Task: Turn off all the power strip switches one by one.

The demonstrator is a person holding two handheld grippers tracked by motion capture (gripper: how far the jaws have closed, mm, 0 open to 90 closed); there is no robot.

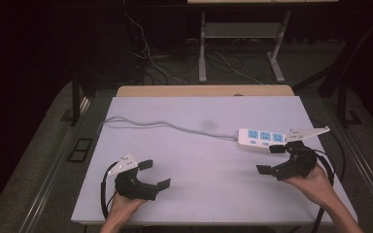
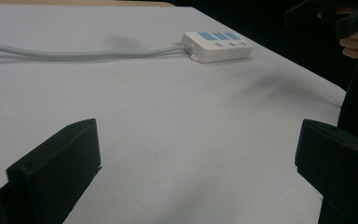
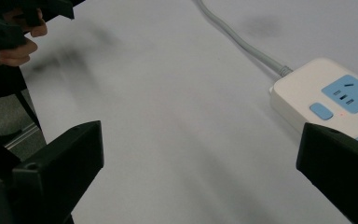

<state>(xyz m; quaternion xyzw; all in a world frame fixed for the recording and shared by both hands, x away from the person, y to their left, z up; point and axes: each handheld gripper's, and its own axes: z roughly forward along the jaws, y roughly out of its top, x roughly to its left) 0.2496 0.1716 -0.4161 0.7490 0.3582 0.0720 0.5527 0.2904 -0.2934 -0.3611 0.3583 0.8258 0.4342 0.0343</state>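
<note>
A white power strip (image 1: 261,139) with blue sockets lies at the right of the white table (image 1: 194,184); its grey cable (image 1: 165,125) runs left across the table. My right gripper (image 1: 271,159) hovers just in front of the strip, open, with one jaw close beside the strip's near end (image 3: 326,93). My left gripper (image 1: 155,174) is open near the front left of the table, far from the strip (image 2: 218,45). Both hold nothing.
The table's far edge shows a wooden strip (image 1: 204,91). Beyond it stand the metal legs of another table (image 1: 202,48) with loose cables on the floor. Dark floor drops away on both sides of the table.
</note>
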